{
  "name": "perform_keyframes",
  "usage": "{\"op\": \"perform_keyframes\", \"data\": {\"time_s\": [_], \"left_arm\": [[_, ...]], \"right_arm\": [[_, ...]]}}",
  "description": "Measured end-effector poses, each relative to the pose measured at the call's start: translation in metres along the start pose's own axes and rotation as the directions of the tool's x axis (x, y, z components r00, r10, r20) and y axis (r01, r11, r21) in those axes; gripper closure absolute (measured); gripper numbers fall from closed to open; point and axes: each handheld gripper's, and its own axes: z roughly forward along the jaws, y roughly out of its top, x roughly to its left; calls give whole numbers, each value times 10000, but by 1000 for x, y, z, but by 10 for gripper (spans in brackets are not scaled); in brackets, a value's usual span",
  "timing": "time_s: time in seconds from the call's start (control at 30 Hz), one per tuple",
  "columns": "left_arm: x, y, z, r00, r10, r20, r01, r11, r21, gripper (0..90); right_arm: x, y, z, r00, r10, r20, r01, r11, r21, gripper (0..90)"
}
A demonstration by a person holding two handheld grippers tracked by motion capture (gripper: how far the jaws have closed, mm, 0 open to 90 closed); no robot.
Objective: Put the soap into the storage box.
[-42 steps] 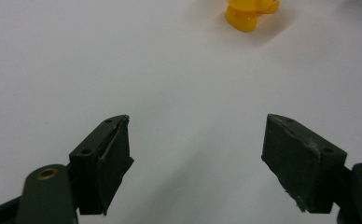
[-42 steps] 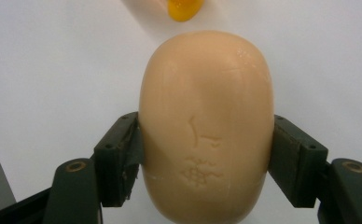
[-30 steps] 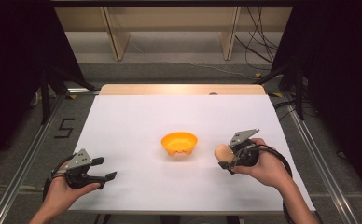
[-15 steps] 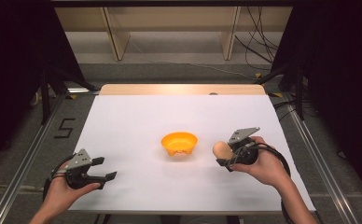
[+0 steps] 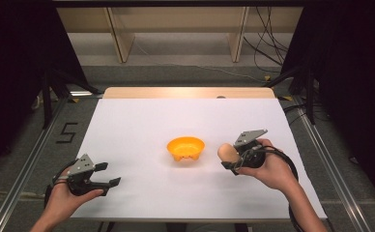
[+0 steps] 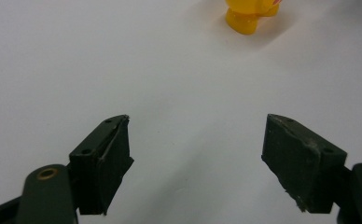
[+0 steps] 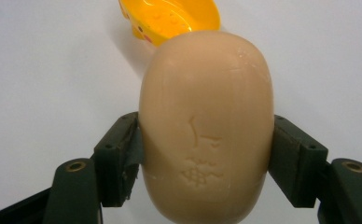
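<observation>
While the right gripper (image 5: 233,159) clamps the tan soap bar (image 5: 227,152) at three o'clock of the orange dish (image 5: 186,147) and the left gripper (image 5: 103,175) rests released, the slick bar may slip out.

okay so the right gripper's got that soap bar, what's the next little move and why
Probably carry the soap bar across over the orange dish. The right gripper clamps the bar by its sides, beside the dish, which sits empty; the left gripper stands open on the bare white table.
</observation>
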Motion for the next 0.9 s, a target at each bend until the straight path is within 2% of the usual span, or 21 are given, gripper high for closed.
{"op": "perform_keyframes", "data": {"time_s": [0.03,0.1,0.13,0.17,0.23,0.37,0.47,0.53,0.6,0.63,0.67,0.8,0.9], "left_arm": [[0,0,0,10000,13,24,-13,10000,26,228],[0,0,0,10000,14,-6,-14,10000,0,228],[0,0,0,10000,9,-9,-9,10000,0,228],[-1,0,0,9997,-233,1,233,9997,6,228],[0,0,0,10000,10,-17,-10,10000,-12,227],[1,0,0,10000,84,-40,-84,10000,1,228],[0,0,0,10000,16,-19,-16,10000,-7,228],[-1,0,0,9998,-211,18,211,9998,5,227],[-1,0,0,9999,-142,-28,142,9999,0,227],[0,0,0,10000,33,-26,-33,10000,-16,227],[0,0,0,10000,24,-31,-24,10000,-18,228],[0,0,0,10000,17,-36,-17,10000,-23,227],[0,0,0,10000,11,-25,-11,10000,-24,227]], "right_arm": [[1,1,0,9999,100,-24,-100,9999,-10,337],[-1,2,0,9999,-121,-112,121,9999,4,337],[0,2,1,10000,10,34,-10,9999,-140,337],[-1,2,2,9999,-127,-37,126,9997,-207,337],[0,3,1,10000,-39,-5,39,9998,-210,337],[0,4,1,10000,-79,33,80,9997,-251,337],[-2,5,2,9999,-115,-63,114,9998,-164,337],[-2,5,2,9999,-105,-69,104,9998,-181,337],[-2,5,2,9999,-86,-112,84,9998,-183,337],[-1,6,1,10000,40,-79,-41,9999,-121,337],[-1,6,2,10000,-52,-41,51,9997,-229,337],[0,8,2,9998,186,89,-183,9994,-310,337],[-2,10,3,10000,-50,-25,49,9994,-353,337]]}}
